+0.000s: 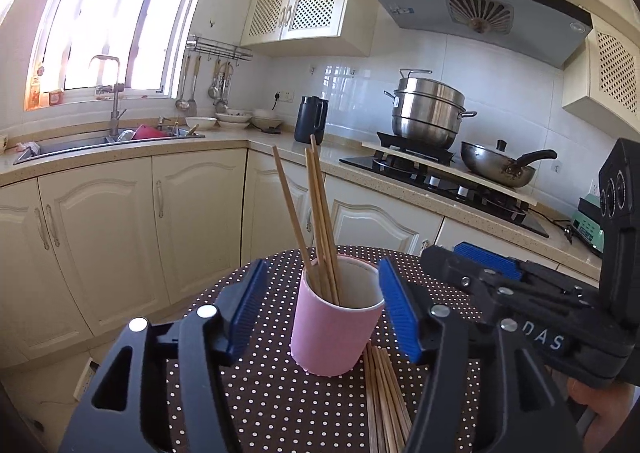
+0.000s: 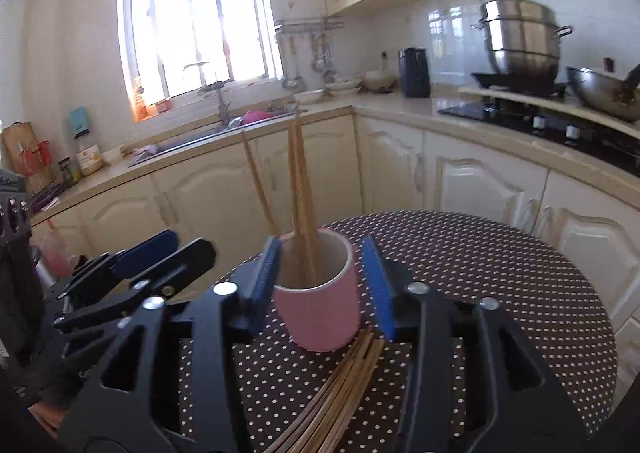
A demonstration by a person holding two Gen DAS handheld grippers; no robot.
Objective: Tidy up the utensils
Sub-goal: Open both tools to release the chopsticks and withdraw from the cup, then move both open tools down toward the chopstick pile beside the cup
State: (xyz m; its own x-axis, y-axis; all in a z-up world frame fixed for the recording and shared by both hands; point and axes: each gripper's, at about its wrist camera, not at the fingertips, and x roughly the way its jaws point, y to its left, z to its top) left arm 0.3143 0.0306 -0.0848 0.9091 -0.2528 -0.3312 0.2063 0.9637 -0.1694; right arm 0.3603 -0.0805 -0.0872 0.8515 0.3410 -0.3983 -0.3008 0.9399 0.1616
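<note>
The round table (image 1: 280,393) w/ a brown, white-dotted cloth filled the lower part of both views; behind it ran cream cabinets (image 1: 120,221) and a countertop, w/ a sink (image 1: 80,143) at approx 10 o'clock and a stove (image 1: 440,177) at approx 2 o'clock in the left wrist view. A steel steamer pot (image 1: 430,113) sat on the stove, a wok (image 1: 496,169) just beside it at 3 o'clock of the pot, and a black kettle (image 1: 311,119) stood on the counter between sink and stove.

The left gripper (image 1: 320,317) was open, blue pads either side of the pink cup (image 1: 332,329) but clear of its wall, holding nothing. The right gripper (image 2: 322,285) was also open around the same cup (image 2: 320,317); its left pad sat very close to the rim, contact not clear, the right pad apart. Nothing held.

The cup stood upright on the cloth, near the table's front half. A few chopsticks (image 1: 320,221) stood in it, leaning toward 11-12 o'clock, ends well above the rim. A loose bundle of chopsticks (image 1: 384,397) lay flat on the cloth at approx 5 o'clock of the cup, ends touching or just beside its base.
</note>
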